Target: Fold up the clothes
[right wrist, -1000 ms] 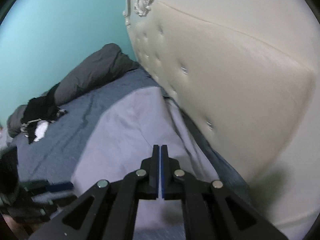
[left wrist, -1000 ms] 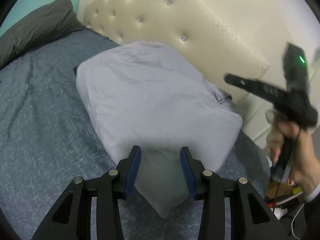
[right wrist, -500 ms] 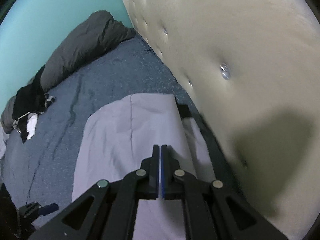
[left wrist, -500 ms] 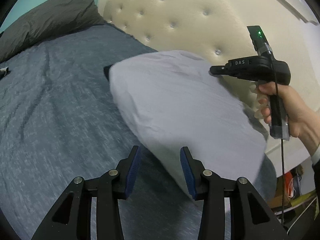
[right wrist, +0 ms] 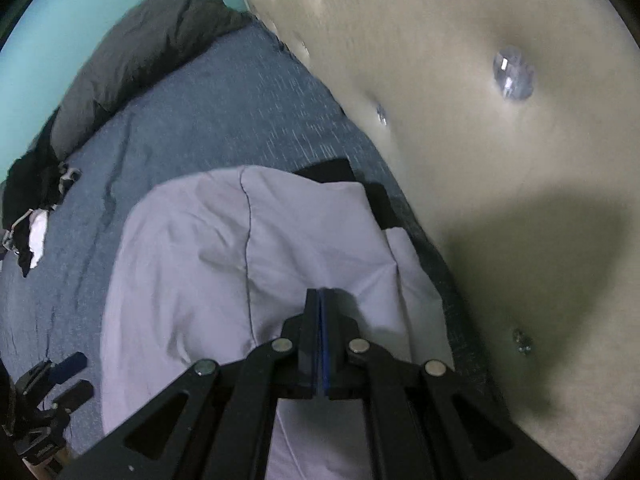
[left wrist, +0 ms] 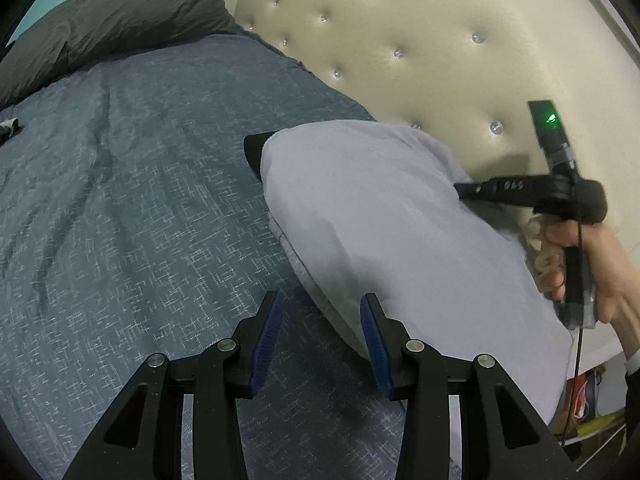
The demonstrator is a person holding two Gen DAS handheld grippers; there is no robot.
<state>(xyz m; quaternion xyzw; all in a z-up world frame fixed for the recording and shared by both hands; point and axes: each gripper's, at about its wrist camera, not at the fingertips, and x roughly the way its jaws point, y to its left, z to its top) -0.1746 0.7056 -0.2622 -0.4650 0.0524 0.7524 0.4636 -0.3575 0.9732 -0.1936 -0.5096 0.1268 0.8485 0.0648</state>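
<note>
Clenched on a fold of the pale grey garment (right wrist: 224, 264), which is heaped on the bed (left wrist: 120, 200) ahead, the right gripper (right wrist: 319, 300) is judged mid-fold, while the left gripper (left wrist: 320, 320) is held released just short of its near edge, where a grasp seems called for.

Your garment (left wrist: 392, 232) is soft, matt lilac cloth, lightly creased. The bed (left wrist: 120, 208) wears a coarse blue-grey weave flecked with pale threads. The headboard (left wrist: 420, 52) looks like smooth cream leatherette, faintly sheened, tufted with glassy studs. Your left claw (left wrist: 320, 336) is matt black plastic with ribbed blue pads (left wrist: 266, 336) and bright metal rivets.
</note>
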